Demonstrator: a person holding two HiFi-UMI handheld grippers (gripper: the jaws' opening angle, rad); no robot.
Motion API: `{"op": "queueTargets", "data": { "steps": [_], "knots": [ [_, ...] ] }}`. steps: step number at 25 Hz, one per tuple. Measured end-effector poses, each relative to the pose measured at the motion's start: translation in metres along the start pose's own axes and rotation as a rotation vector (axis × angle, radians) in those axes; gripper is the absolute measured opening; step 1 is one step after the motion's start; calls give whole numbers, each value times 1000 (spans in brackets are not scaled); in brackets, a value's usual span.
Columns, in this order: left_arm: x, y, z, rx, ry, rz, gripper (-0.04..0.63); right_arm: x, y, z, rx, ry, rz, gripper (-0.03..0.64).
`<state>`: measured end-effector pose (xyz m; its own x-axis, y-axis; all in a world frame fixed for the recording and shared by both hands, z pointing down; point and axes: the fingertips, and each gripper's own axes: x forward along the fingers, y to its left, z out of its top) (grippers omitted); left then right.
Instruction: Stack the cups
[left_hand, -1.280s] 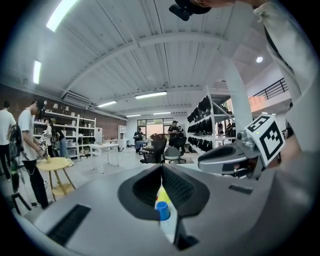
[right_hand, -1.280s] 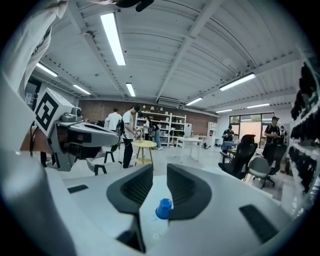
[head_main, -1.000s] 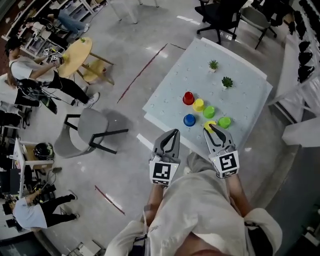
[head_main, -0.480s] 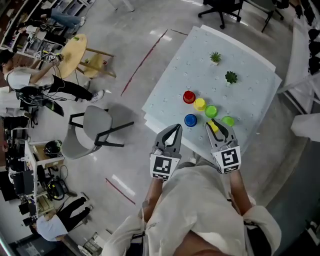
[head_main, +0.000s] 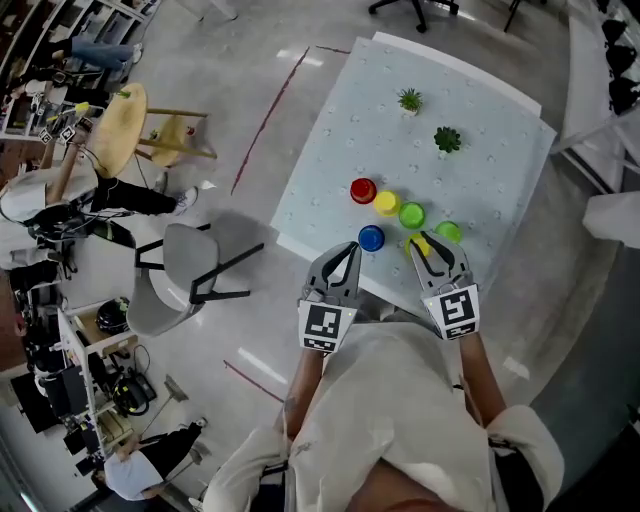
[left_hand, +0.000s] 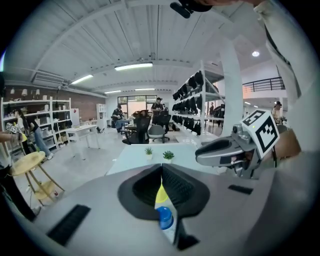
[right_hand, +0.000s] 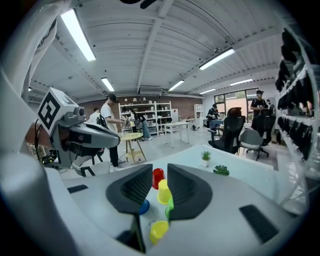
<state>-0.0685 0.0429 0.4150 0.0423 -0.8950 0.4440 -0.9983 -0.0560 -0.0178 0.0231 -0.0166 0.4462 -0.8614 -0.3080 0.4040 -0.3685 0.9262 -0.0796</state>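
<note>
Cups: six, every one standing alone on the surface (head_main: 340, 150). No stack begun, so the whole task is left to do.

- Blue cup (head_main: 371, 238) near the front edge; taken as the reference.
- Beyond the blue cup, a slanting row: red cup (head_main: 363, 190) straight behind it, then yellow cup (head_main: 386, 203), green cup (head_main: 411, 214) and second green cup (head_main: 448, 232), running off to its right.
- Second yellow cup (right_hand: 159, 230) right of the blue cup, also by the front edge.
- Two small plants (head_main: 409, 99) far behind the blue cup, well apart from the cups.

Grippers, both held level and pointing forward at the cups:
- Left gripper (left_hand: 161, 169) on the near side of the blue cup, about at the surface's edge. Jaws pressed together, holding nothing; the blue cup shows through the slit below the tips.
- Right gripper (right_hand: 160, 170) right of the blue cup, above the second yellow cup. Jaws drawn almost together with a slim gap, gripping nothing.

Judgement: first pick likely one of the two front cups.
</note>
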Motion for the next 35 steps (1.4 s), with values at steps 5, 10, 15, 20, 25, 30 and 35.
{"op": "queueTargets", "data": {
  "steps": [5, 10, 15, 20, 25, 30, 35],
  "knots": [
    [19, 1, -12, 17, 21, -95, 15, 2, -8, -17, 40, 42, -80, 89],
    [37, 6, -24, 21, 34, -214, 15, 4, -14, -31, 69, 91, -200, 94],
    [47, 8, -33, 41, 51, -331, 15, 4, -12, -43, 106, 140, -297, 97],
    [50, 15, -48, 58, 75, -392, 15, 19, 6, -48, 107, 167, -308, 98],
    [52, 20, -61, 68, 88, -430, 15, 42, 27, -57, 91, 199, -270, 103],
    [53, 21, -76, 78, 105, -460, 15, 57, 42, -69, 83, 237, -235, 109],
    [54, 21, -92, 79, 127, -473, 15, 68, 55, -80, 49, 278, -194, 117]
  ]
}}
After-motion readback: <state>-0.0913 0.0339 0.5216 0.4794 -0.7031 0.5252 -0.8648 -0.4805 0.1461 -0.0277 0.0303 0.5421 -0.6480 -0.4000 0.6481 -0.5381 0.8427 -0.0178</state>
